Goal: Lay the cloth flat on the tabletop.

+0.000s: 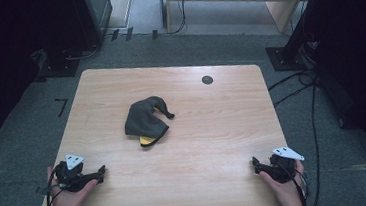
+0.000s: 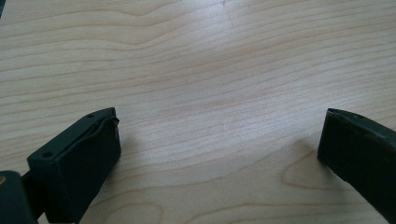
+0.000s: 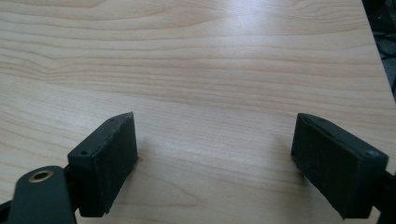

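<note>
Cloth: a dark grey cloth [image 1: 146, 120] lies crumpled near the middle of the bench [image 1: 213, 130], a little left of centre, with one narrow end trailing off toward the right.
Cloth detail: a small yellow patch peeks out at its near edge.
Left gripper: the left gripper [image 1: 100, 170] sits low over the near left corner of the bench, held in the person's left hand [image 1: 68, 201], pointing toward the right.
Left jaws: spread wide in the left gripper view [image 2: 219, 140], with bare wood grain between them and nothing pinched.
Right gripper: the right gripper [image 1: 255, 163] rests at the near right corner, in the person's right hand [image 1: 286, 187], pointing toward the left.
Right jaws: also spread apart in the right gripper view [image 3: 215, 149], with only the bench top between them.
Spacing: both grippers are well apart from the cloth and from each other, one at each near corner.
Bench: light wood with rounded corners; a small dark round cap [image 1: 207, 80] sits near its far edge, right of centre.
Surroundings: grey carpet [image 1: 17, 127] around the bench, black cables [image 1: 290, 86] on the floor at the right.
</note>
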Tool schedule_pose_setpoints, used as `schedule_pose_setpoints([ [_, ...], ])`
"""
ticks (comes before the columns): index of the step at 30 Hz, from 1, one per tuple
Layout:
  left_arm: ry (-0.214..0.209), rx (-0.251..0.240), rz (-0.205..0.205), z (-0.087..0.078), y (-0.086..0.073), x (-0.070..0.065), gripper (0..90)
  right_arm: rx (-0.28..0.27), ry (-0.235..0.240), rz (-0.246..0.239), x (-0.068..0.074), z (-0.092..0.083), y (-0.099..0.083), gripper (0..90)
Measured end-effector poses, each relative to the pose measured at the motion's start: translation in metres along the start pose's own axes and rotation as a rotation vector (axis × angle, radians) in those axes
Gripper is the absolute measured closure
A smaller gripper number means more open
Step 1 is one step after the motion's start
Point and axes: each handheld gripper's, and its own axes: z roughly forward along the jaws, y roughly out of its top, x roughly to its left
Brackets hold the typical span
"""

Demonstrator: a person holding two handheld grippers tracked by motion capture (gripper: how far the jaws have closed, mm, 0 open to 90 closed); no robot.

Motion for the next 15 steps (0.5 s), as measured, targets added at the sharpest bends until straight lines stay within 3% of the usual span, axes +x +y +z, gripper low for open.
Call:
schedule_pose_setpoints([
  [4,0.004,0.0,-0.003,0.0,-0.001,0.0,0.0,-0.008,-0.006,-0.011,0.003,0.0,0.002,16.4],
  [7,0.006,-0.003,-0.004,-0.001,-0.001,0.0,0.0,-0.048,0.012,-0.044,0.015,-0.001,0.008,23.3],
  [8,0.006,-0.001,-0.004,-0.001,-0.001,0.0,0.0,-0.07,0.05,-0.047,0.026,-0.004,0.015,27.0],
  [10,0.006,0.0,-0.004,-0.001,-0.001,0.0,0.0,-0.085,0.069,-0.049,0.031,-0.005,0.019,29.3],
  [11,0.009,-0.002,-0.008,0.0,-0.001,-0.001,0.0,-0.125,0.121,-0.073,0.047,-0.009,0.029,34.4],
  [12,0.009,-0.002,-0.008,0.0,-0.001,-0.001,0.0,-0.125,0.121,-0.073,0.047,-0.009,0.029,34.4],
  [13,0.01,-0.001,-0.008,0.0,0.0,-0.001,0.0,-0.136,0.138,-0.083,0.055,-0.01,0.034,35.5],
  [14,0.012,-0.001,-0.009,0.0,0.0,0.0,0.0,-0.144,0.181,-0.109,0.074,-0.009,0.043,38.3],
  [15,0.013,0.0,-0.01,0.0,0.0,0.0,0.0,-0.144,0.181,-0.109,0.074,-0.009,0.043,38.3],
])
